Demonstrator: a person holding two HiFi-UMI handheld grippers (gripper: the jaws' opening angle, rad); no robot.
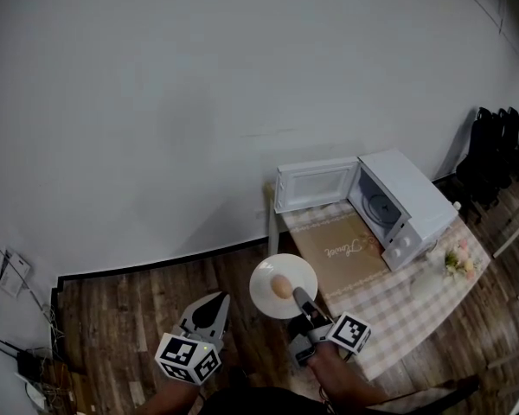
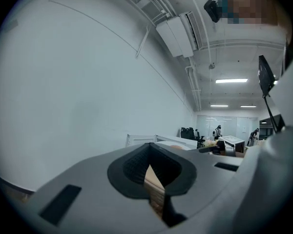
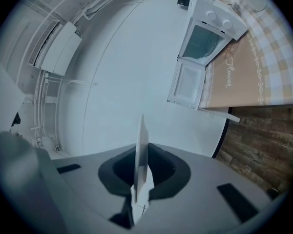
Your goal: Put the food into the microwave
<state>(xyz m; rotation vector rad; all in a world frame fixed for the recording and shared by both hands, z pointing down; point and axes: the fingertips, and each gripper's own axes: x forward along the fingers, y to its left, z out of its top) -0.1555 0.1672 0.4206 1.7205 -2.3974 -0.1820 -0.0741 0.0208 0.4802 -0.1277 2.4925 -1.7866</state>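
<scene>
Head view: my right tongs (image 1: 302, 300) pinch the plate (image 1: 264, 284) by its rim; my left tongs (image 1: 211, 308) are closed, empty. I should carry the food (image 1: 281, 286) level toward the open microwave (image 1: 402, 199).

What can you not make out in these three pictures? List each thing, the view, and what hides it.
- Food: in the head view, too small to identify. In the right gripper view it does not show; the plate held in the right tongs appears edge-on.
- Microwave dial markings: too small in both of those views.
- Items at the far end of the table: small and blurred in the head view.
</scene>
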